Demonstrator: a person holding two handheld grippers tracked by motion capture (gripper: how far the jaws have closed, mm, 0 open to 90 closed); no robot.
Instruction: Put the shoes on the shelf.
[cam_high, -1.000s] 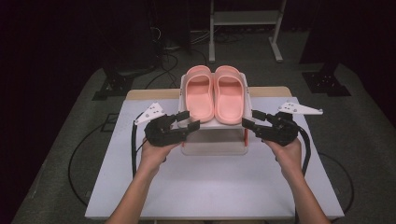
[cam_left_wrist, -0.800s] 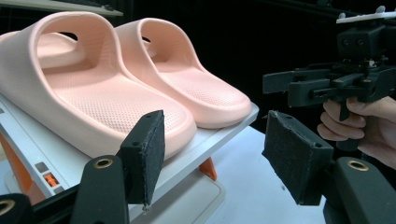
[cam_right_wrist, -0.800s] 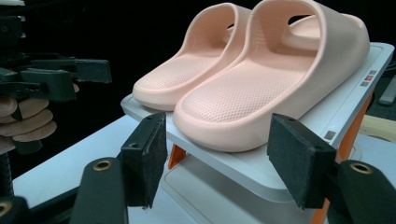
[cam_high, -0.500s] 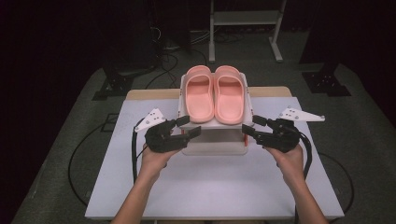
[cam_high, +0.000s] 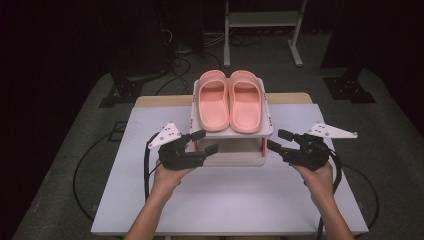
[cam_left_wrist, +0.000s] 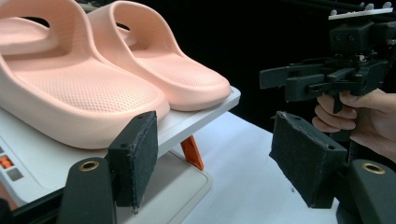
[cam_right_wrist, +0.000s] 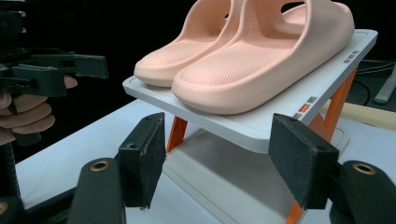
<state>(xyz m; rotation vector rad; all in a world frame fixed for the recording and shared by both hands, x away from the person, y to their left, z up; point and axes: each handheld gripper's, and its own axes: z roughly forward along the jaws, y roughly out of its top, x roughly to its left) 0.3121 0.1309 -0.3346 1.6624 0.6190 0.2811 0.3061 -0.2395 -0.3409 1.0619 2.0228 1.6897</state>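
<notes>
Pair of pink slippers (cam_high: 231, 100) side by side on the top shelf (cam_high: 230, 134) of a small white two-level rack with orange legs, heel ends toward the person, lower tray (cam_high: 230, 159) flat on the white table (cam_high: 225, 200) at its far middle. Unmoved and level compared with a second ago, both slippers seated squarely. Changed around it: left gripper (cam_high: 206, 141), earlier up against the shelf's left front corner, now drawn a little back and down toward the person, jaws just opened further and spread wide, nothing between the pads; in the left gripper view one pad (cam_left_wrist: 135, 158) just in front of the shelf edge, not pressing on it. Right gripper (cam_high: 276, 139) likewise pulled away from the right front corner, now clear of the rack with bare table between, jaws spread and empty, shelf edge and an orange leg framed beyond them in the right gripper view. Read together as a release: rack most likely just set down or nudged into place with both hands, then let go. Probably little left of this step beyond clearing the hands; no sign of tipping or sliding.
</notes>
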